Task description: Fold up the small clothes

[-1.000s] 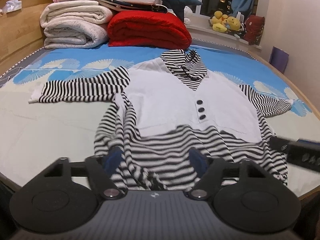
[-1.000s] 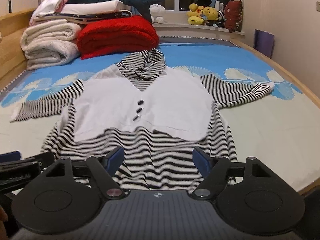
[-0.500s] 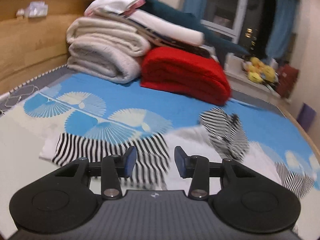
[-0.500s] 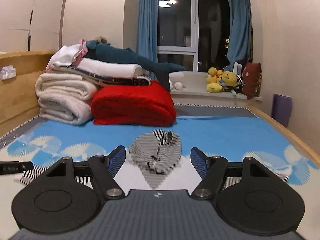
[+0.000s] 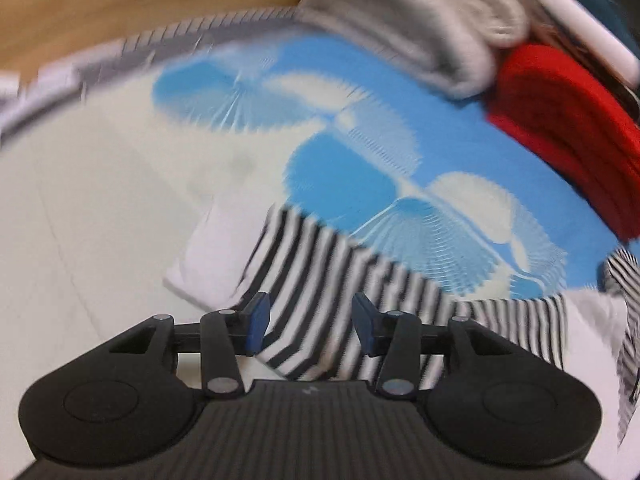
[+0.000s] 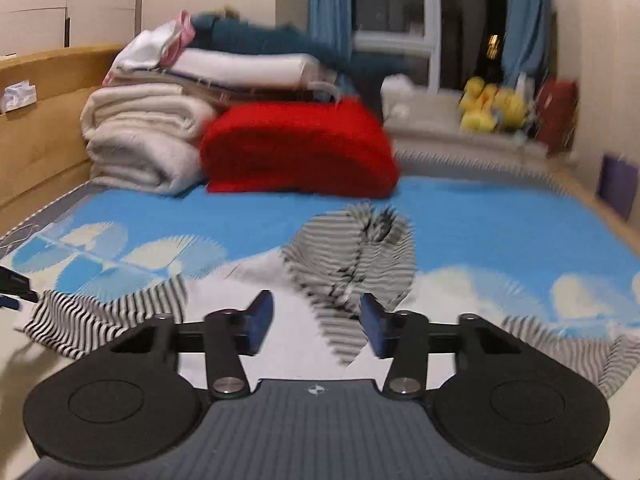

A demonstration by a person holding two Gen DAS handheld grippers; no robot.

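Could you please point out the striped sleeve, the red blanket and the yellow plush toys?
striped sleeve (image 5: 320, 280): left wrist view, mid-sleeve.
red blanket (image 6: 296, 148): right wrist view, front face.
yellow plush toys (image 6: 490, 110): right wrist view, middle of cluster.

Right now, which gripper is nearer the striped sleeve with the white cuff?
Left. The left gripper is open right at the striped sleeve, near its white cuff. The right gripper faces the striped collar, with that sleeve off to its left.
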